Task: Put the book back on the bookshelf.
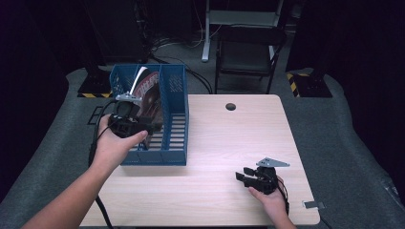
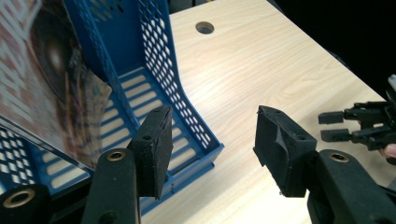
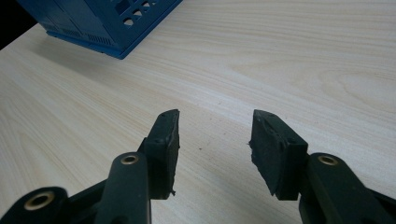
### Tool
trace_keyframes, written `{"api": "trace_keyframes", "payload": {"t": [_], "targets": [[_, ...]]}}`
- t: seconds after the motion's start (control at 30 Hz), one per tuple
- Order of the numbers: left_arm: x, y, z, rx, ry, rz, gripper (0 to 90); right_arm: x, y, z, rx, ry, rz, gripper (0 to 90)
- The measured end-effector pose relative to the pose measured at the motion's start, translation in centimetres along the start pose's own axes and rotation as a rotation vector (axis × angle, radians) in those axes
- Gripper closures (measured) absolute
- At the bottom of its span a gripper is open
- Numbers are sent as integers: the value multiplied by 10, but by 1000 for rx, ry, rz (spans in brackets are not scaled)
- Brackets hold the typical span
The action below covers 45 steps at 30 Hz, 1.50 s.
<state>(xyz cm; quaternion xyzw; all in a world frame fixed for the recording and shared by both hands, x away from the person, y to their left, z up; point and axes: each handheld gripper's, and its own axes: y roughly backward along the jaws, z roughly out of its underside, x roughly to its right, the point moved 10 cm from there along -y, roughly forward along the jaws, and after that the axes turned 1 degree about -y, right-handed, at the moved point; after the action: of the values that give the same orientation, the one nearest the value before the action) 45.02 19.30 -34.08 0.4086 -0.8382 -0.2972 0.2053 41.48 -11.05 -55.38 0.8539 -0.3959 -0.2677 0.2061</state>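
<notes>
The blue perforated plastic file rack (image 1: 162, 119) stood on the pale wood-grain worktop (image 1: 229, 143), toward its left rear part. A glossy printed magazine (image 1: 148, 93) leaned tilted inside the rack's left compartment; the compartment to its right lay beside it. The left gripper (image 1: 143, 128) hung over the rack's near left end, just in front of the magazine. The right gripper (image 1: 246, 177) sat low at the worktop's near right, well apart from the rack. A round cable hole (image 1: 230, 106) lay at the far edge, right of the rack. Behind the worktop stood a dark folding chair (image 1: 246, 52).
</notes>
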Motion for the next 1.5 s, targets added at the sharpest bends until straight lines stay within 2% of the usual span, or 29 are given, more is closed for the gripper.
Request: {"api": "trace_keyframes", "payload": {"t": [0.2,0.3,0.53,0.87,1.03,1.13,1.2,1.3,1.5], "targets": [[5,-4,13,-9,-14,6,465,0,0,0,-1,-7,2,519],[9,-5,18,-3,-18,17,465,0,0,0,-2,-7,1,519],[20,-10,31,-24,-34,45,466,0,0,0,0,-1,1,519],[37,-25,63,-48,-55,95,466,-1,0,1,-8,-6,2,519],[39,-35,79,-47,-47,104,466,-1,0,1,-6,-8,3,519],[38,-42,87,-39,-67,96,466,-1,0,0,-3,-3,3,519],[38,-44,90,-30,-61,97,466,0,0,0,-1,-5,3,519],[39,-53,100,-3,-37,126,466,0,0,0,0,-8,4,519],[43,-66,117,-12,-31,142,466,0,0,0,2,-1,3,519]]}}
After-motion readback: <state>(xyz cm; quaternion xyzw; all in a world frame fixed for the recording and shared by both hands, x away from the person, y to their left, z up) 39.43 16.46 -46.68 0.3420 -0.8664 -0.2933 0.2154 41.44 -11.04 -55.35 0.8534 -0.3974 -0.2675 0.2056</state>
